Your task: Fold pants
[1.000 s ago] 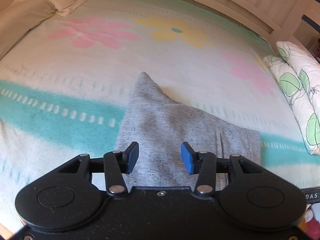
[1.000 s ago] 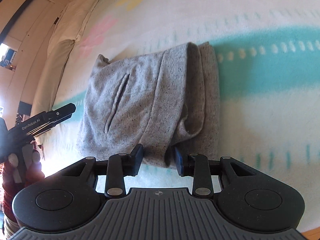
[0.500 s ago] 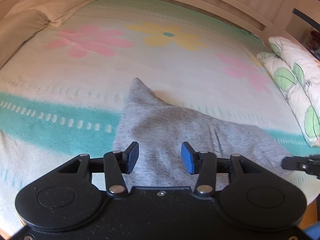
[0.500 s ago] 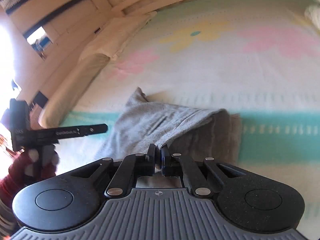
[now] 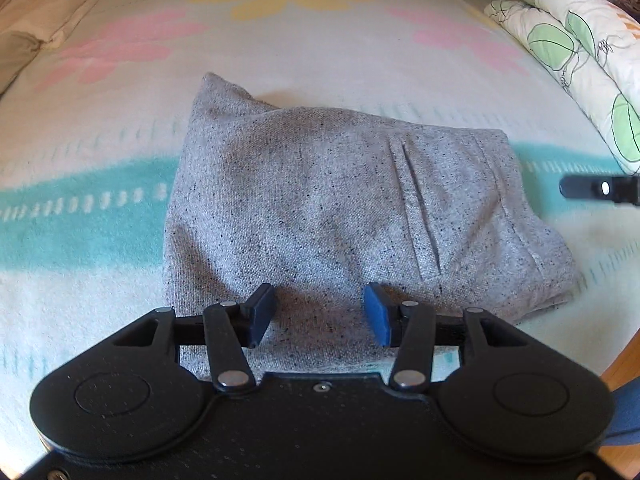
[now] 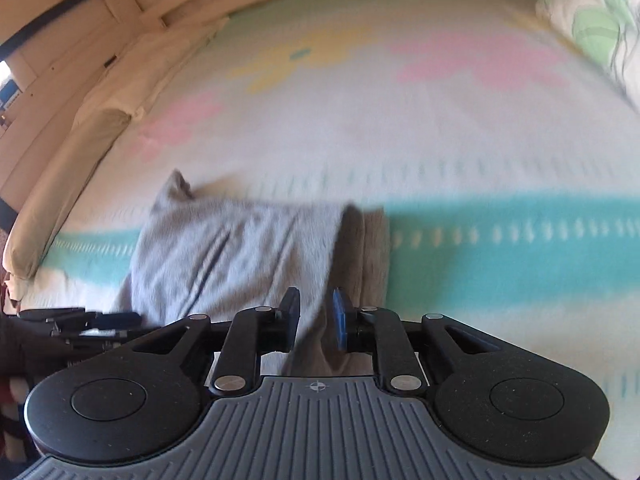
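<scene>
Flowered bed [image 5: 328,56] — folded pants [image 5: 320,208], pillows [image 5: 568,36]

Floral blanket [image 5: 320,60] over bed; cream pillows [image 6: 80,140] left; wooden frame [image 6: 180,4].

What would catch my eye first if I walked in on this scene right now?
Probably the grey pants, folded into a thick bundle in the middle of the bed, across a teal stripe of the flowered blanket. Next, the two black tongs above its near edge: the left tongs open, the right tongs just opening. Leaf-print pillows line the far right.
</scene>
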